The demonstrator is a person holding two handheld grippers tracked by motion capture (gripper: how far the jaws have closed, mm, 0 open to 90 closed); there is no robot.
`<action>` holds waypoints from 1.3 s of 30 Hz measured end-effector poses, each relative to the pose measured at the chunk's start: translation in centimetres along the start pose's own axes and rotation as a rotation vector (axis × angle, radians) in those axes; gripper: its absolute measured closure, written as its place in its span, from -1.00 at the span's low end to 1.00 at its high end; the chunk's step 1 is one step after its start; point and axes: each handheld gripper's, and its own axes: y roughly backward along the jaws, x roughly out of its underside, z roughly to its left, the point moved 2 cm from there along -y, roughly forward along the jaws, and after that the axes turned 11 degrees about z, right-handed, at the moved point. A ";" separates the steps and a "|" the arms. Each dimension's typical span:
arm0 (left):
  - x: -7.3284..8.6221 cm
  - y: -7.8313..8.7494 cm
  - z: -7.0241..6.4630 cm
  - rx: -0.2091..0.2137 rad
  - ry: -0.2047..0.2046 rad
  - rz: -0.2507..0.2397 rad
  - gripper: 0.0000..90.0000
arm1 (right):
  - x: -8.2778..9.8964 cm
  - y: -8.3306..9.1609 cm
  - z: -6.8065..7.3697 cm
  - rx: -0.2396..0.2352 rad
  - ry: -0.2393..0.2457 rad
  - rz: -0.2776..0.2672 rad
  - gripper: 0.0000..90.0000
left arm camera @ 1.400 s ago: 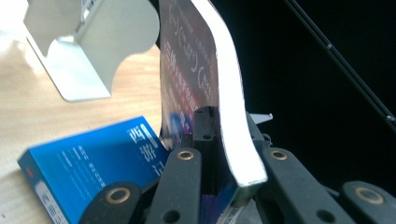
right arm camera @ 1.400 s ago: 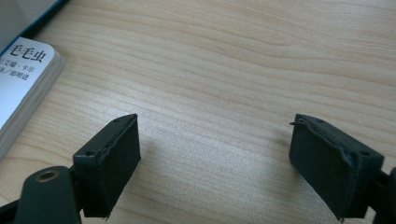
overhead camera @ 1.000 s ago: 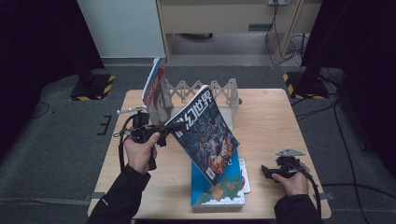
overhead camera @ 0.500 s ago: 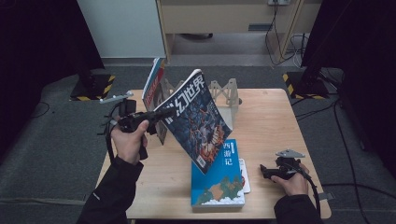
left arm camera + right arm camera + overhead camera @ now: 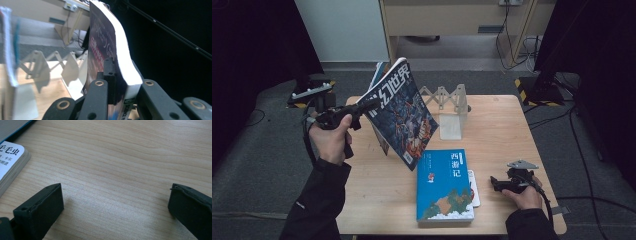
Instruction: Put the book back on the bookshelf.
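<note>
magazine [image 5: 404,117] clamped in left hand-held gripper [image 5: 364,106], raised above table [image 5: 502,130]

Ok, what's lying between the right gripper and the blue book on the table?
In the high view, a small white book peeks from under the blue book, beside the right gripper; otherwise bare table.

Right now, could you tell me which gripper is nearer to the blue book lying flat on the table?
Right. The right gripper rests open on the table just beside the blue book. The left gripper is up and away at the far left, shut on a magazine.
</note>
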 end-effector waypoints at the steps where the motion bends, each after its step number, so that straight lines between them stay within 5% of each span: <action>1: -0.2 0.3 0.1 -0.014 -0.005 -0.004 0.82 | 0.0 0.0 0.0 0.000 0.000 0.000 -0.99; 16: -2.1 1.8 0.6 -0.199 -0.057 -0.015 0.82 | 0.0 0.0 0.0 0.000 0.000 0.000 -0.99; 39: -4.1 -1.2 1.8 -0.417 -0.088 -0.042 0.82 | 0.0 0.0 0.0 0.000 0.000 0.000 -0.99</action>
